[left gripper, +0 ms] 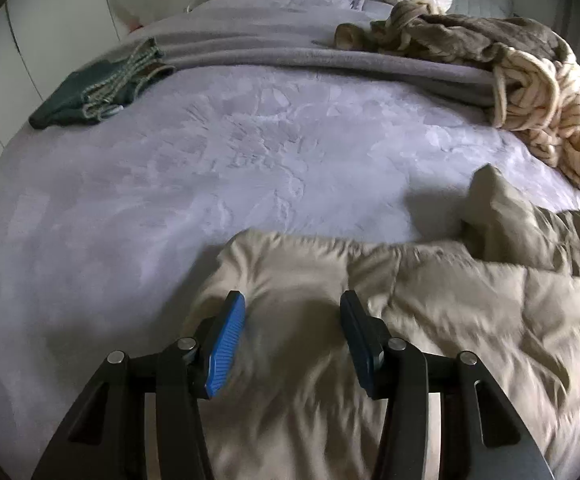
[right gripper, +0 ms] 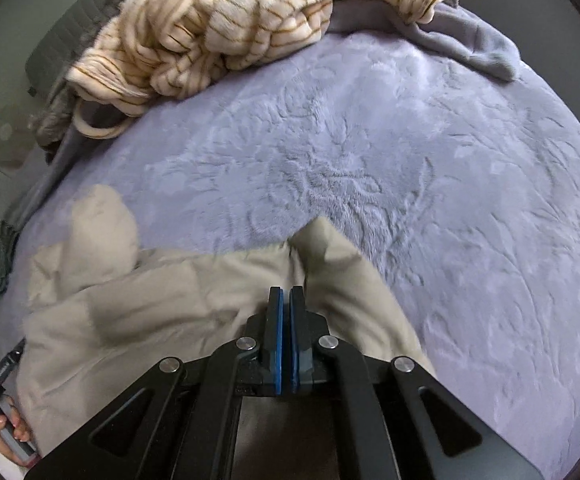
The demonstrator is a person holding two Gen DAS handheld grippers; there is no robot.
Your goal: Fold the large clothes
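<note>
My left gripper (left gripper: 292, 306) hangs half-open over the rumpled beige puffer jacket (left gripper: 430, 320) at the near edge of the bed, nothing between its pads. My right gripper (right gripper: 285, 294) hovers with jaws all but closed, apparently empty, over the same jacket near a sleeve (right gripper: 342, 264). Quilted and soft, it looks light and slippery; a seam or hem seems the surest hold. Beyond lie the lavender bedspread (left gripper: 209, 152), a striped cream blanket (right gripper: 225, 36) and folded green clothes (left gripper: 93, 92).
</note>
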